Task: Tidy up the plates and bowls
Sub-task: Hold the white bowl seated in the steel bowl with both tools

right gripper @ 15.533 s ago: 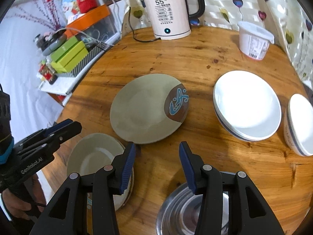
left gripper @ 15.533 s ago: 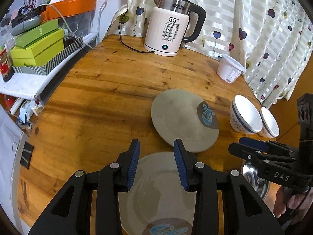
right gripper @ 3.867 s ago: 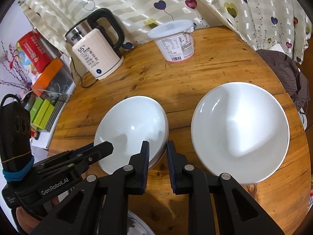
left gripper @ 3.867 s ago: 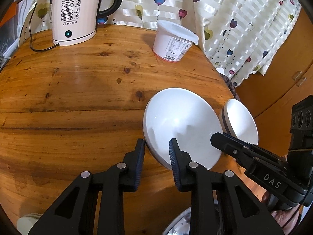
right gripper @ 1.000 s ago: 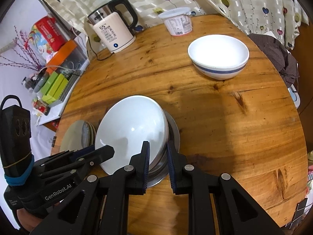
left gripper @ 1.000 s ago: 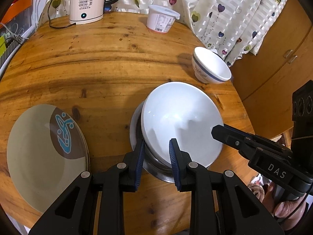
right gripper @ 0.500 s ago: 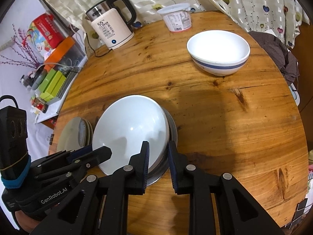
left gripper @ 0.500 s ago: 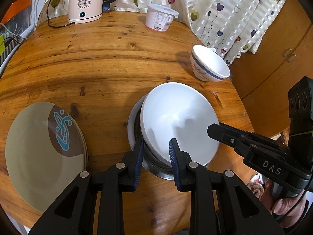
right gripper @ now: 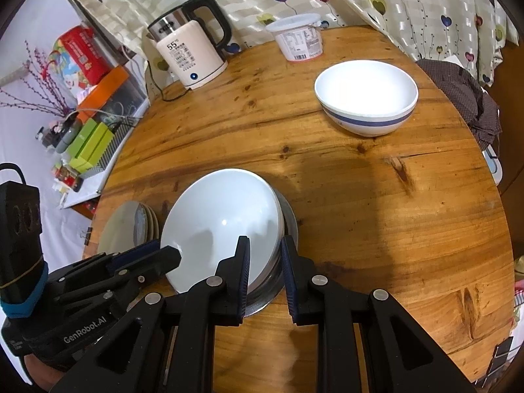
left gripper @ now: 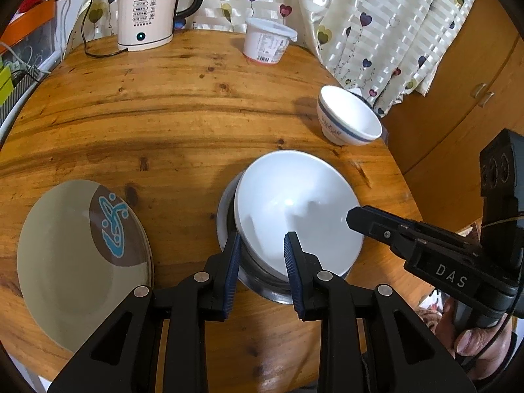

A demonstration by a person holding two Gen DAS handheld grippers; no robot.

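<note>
A stack of white deep plates rests tilted in a steel bowl near the table's front. My left gripper is shut on the stack's near-left rim. At the opposite rim, my right gripper is shut on the same stack, one finger inside and one outside. Grey-green plates with a blue motif lie stacked to the left. A white bowl with a blue band stands further back on the right.
An electric kettle with its cord and a white lidded tub stand at the round wooden table's far edge by the curtain. Green boxes sit on a shelf to the left. A wooden cabinet is right.
Since a few seconds ago both grippers have brought the white stack from beside the blue-banded bowl onto the steel bowl. Over the last second nothing has visibly moved.
</note>
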